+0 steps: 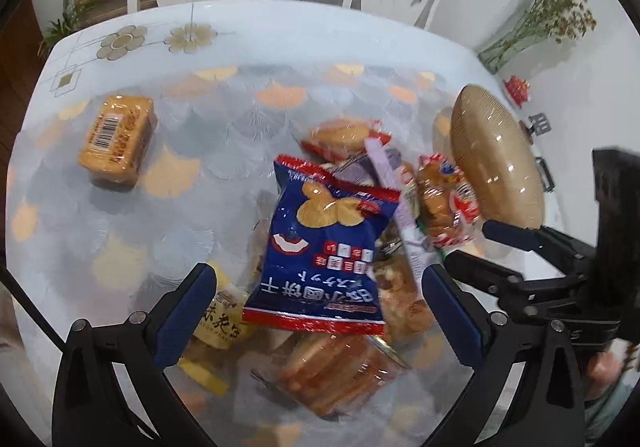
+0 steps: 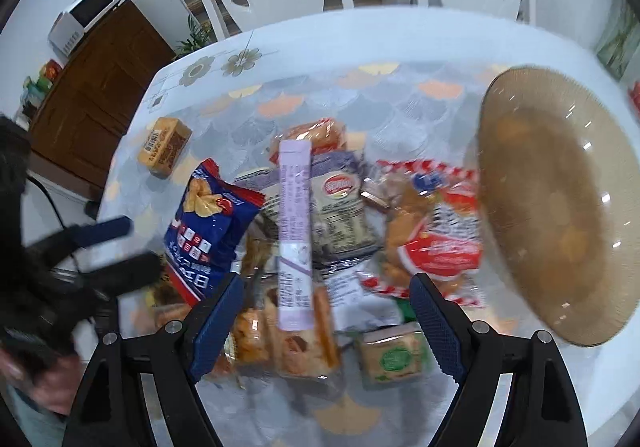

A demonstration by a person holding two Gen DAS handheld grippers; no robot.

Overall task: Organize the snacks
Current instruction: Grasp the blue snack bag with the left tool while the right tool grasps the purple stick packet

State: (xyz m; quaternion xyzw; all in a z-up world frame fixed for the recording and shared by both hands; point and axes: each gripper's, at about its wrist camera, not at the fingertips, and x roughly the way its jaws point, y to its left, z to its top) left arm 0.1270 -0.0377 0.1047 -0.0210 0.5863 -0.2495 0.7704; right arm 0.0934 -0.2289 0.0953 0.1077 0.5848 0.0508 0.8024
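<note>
I had both tongs spread and empty: left gripper (image 1: 320, 311) over the blue biscuit bag (image 1: 324, 243), right gripper (image 2: 326, 311) over the lilac stick pack (image 2: 295, 231). The snacks lay heaped beside the brown plate (image 2: 560, 203). The picture was blurred, so probably I should pinch only the top packet's edge, slowly.

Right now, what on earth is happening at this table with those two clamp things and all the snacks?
A person holds a two-finger gripper in each hand above a heap of snack packets on the table. The left gripper is open over the blue biscuit bag. The right gripper is open over the lilac stick packet. Neither grips anything. The brown glass plate beside the heap holds no snacks, and one orange wrapped block lies apart.
</note>
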